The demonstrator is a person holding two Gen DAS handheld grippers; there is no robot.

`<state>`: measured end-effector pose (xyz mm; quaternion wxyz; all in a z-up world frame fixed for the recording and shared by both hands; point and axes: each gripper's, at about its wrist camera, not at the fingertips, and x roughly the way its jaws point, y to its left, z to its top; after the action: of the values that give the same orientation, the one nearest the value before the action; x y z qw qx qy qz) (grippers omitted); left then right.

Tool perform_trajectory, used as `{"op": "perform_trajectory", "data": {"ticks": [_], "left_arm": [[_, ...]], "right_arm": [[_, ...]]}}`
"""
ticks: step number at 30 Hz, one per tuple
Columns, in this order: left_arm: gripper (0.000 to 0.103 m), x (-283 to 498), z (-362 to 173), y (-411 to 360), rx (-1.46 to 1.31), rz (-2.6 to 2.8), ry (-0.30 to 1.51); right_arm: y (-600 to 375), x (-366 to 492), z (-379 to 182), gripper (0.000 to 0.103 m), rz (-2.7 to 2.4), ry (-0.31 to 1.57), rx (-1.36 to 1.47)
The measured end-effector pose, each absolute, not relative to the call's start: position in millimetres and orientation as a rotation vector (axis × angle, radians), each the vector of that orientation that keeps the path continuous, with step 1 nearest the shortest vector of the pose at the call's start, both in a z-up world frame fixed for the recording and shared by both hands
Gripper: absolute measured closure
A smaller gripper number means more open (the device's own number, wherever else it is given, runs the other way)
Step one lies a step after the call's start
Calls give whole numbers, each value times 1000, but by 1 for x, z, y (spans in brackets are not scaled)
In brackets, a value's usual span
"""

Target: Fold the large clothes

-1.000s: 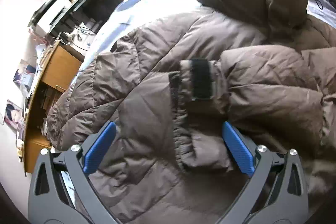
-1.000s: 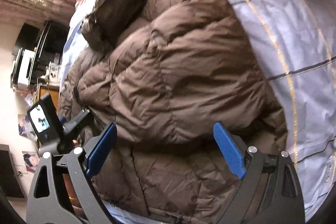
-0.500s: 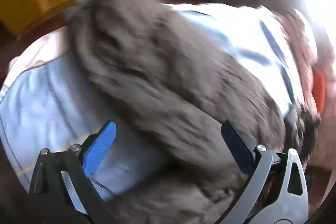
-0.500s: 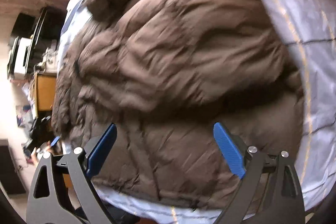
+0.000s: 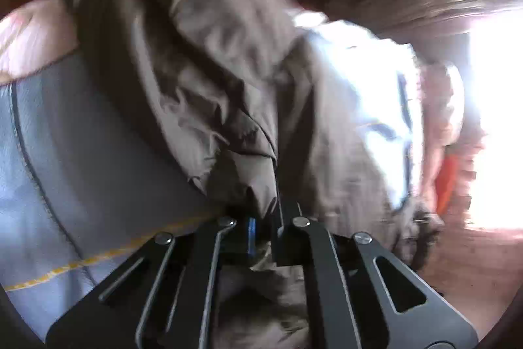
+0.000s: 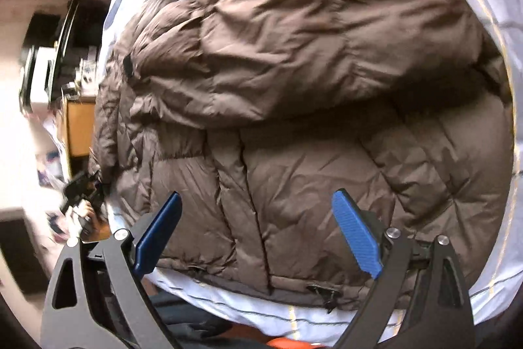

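Note:
A large brown puffer jacket lies on a bed with a pale striped sheet, both sleeves folded over its body. My right gripper is open and empty, hovering above the jacket's hem near the bed's front edge. My left gripper is shut on a fold of the jacket's edge at the bed's side; the blue pad barely shows between the closed fingers. The left gripper and hand also show small in the right wrist view, at the jacket's left bottom corner.
A wooden cabinet and a cluttered desk stand left of the bed. The bed's front edge with an orange object beneath is below the hem. Bright window glare fills the right of the left wrist view.
My left gripper swung from above the folded sleeve down to the jacket's side edge and closed on the fabric. My right gripper moved lower and closer toward the hem, staying open.

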<state>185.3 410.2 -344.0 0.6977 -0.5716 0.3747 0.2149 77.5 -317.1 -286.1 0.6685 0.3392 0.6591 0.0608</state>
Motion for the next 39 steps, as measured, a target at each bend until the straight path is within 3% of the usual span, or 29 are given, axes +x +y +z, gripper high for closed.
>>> {"op": "perform_trajectory", "data": {"ticks": [6, 11, 18, 25, 30, 34, 39], "left_arm": [[99, 217, -234, 336, -990, 160, 672], [99, 254, -188, 187, -686, -216, 746], [98, 260, -229, 28, -381, -458, 951], [98, 261, -263, -10, -315, -467, 1023], [91, 243, -249, -19, -308, -484, 1010], [83, 213, -237, -35, -44, -477, 980], [78, 187, -285, -94, 280, -502, 1042]], "right_arm": [[-321, 79, -267, 9, 115, 1420, 741], [-321, 84, -260, 9, 115, 1398, 721], [-340, 87, -256, 9, 42, 1376, 703], [-348, 92, -251, 9, 40, 1328, 716], [-350, 94, -240, 9, 55, 1262, 701], [-350, 99, -225, 9, 57, 1184, 659], [-356, 113, -191, 9, 12, 1065, 546]]}}
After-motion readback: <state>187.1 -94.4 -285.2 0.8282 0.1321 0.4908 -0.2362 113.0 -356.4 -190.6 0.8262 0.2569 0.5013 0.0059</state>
